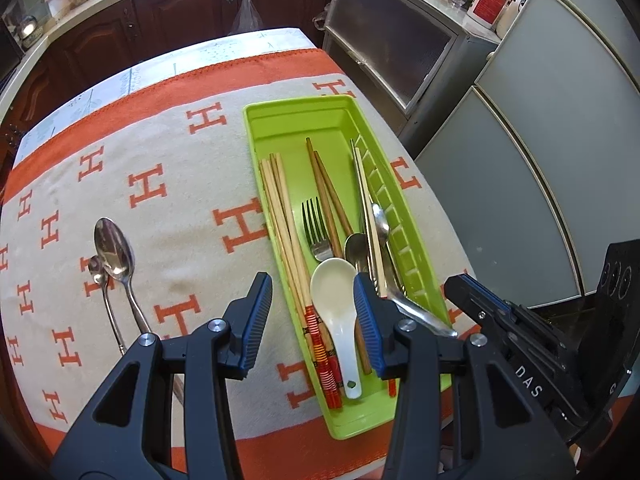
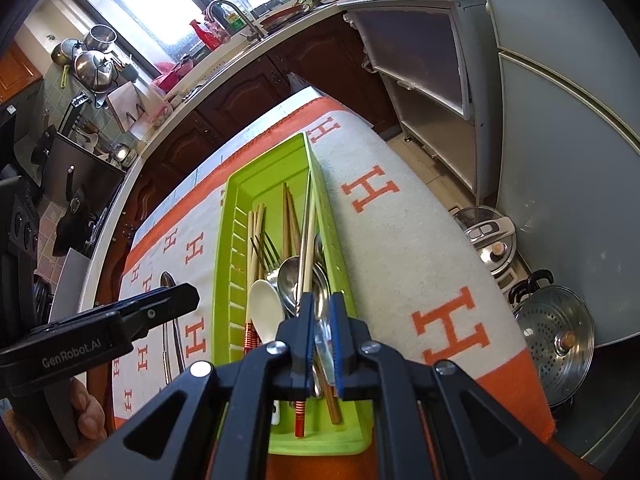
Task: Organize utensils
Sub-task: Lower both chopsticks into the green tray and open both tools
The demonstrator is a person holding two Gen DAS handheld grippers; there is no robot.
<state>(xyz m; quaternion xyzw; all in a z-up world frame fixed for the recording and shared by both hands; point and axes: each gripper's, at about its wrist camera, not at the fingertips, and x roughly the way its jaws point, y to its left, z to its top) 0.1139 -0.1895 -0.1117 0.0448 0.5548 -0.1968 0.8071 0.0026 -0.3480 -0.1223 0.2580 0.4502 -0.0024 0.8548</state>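
On the table, a green tray (image 1: 256, 120) is set lengthwise upon a cream and orange cloth (image 1: 168, 208) patterned with letter H shapes. Inside the tray are laid pale chopsticks (image 1: 280, 208) with red-striped ends, brown chopsticks (image 1: 324, 196), a fork (image 1: 316, 232), a white soup spoon (image 1: 334, 292) and several metal spoons (image 2: 290, 280), all pointing along its length. Two more metal spoons (image 1: 112, 252) are left side by side on the cloth, well apart from the tray on its left.

The left gripper (image 1: 314, 308) is held above the near end of the tray with its jaws partly spread; nothing is pressed between them, the white spoon and chopstick ends being seen below the gap. The right gripper (image 2: 322, 336) is closed almost fully on the handle of a metal utensil (image 2: 324, 344) at the tray's right side.

Beyond the table, dark wooden cabinets (image 1: 180, 12) are seen under a curved counter, with a sink and window (image 2: 160, 4) behind. Grey cupboards (image 1: 540, 128) stand to the right, and steel pots (image 2: 556, 332) are placed on the floor.
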